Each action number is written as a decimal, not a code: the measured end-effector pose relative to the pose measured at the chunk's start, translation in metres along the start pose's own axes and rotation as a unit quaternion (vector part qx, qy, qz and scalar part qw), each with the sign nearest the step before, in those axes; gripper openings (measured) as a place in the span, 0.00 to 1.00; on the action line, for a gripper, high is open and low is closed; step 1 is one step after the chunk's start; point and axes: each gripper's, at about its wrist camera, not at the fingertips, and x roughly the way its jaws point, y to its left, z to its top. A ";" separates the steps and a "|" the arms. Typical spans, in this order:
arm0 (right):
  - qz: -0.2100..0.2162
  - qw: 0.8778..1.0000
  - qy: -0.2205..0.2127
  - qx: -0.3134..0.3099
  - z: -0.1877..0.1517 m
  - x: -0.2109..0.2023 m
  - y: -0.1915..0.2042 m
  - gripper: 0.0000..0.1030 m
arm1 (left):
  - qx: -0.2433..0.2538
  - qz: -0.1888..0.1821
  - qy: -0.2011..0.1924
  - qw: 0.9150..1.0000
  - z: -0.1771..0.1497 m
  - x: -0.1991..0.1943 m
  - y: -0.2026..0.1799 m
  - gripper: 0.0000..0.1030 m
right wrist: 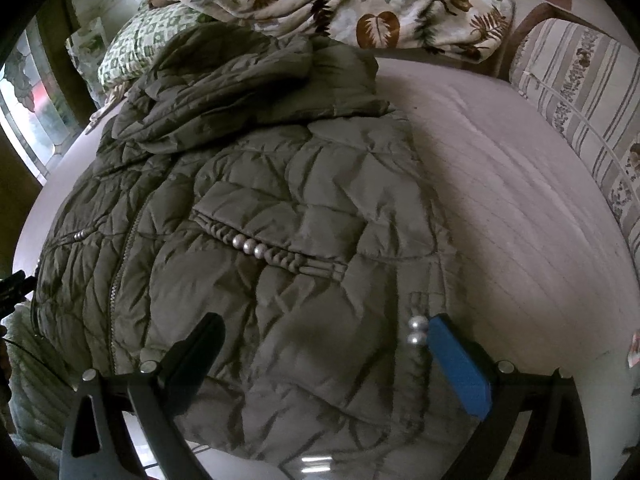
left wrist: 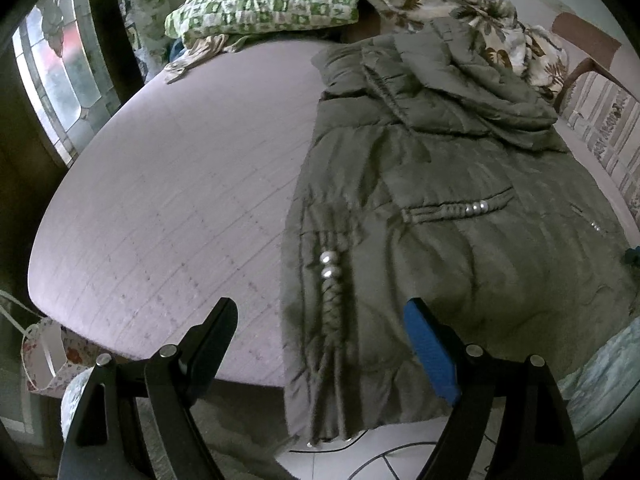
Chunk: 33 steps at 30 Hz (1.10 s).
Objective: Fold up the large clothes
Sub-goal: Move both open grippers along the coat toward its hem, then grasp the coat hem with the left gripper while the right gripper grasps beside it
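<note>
One garment, an olive quilted jacket (right wrist: 256, 216), lies front-up on the lilac mattress (left wrist: 168, 184), its hem hanging over the near edge and its hood and upper part bunched toward the pillow (left wrist: 264, 0) and the leaf-print blanket (right wrist: 360, 8). Judged from this layout, folding is at an early stage: the sleeves appear already brought in over the chest area, though the bunching there makes this uncertain, while the body remains at full length with no crosswise fold made. The left gripper (left wrist: 320, 320) is spread wide and empty, poised over the hem at the jacket's left edge, near the beaded side trim (left wrist: 328, 264). The right gripper (right wrist: 324, 336) is likewise wide open and empty, straddling the hem at the jacket's right edge beside two silver beads (right wrist: 416, 330). Remaining work, by estimate: grasp both hem corners and carry them toward the collar.
</note>
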 end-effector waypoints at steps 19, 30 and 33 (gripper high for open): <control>-0.008 1.000 0.004 -0.003 -0.007 -0.011 -0.010 1.00 | -0.011 -0.005 0.024 1.000 -0.019 -0.002 0.014 0.83; -0.010 1.000 0.026 0.007 -0.011 -0.004 -0.027 1.00 | -0.018 -0.083 0.072 0.994 -0.035 0.021 0.000 0.83; 0.003 0.999 0.043 0.017 -0.013 0.002 -0.036 1.00 | 0.006 -0.077 0.073 0.994 -0.036 0.025 -0.012 0.83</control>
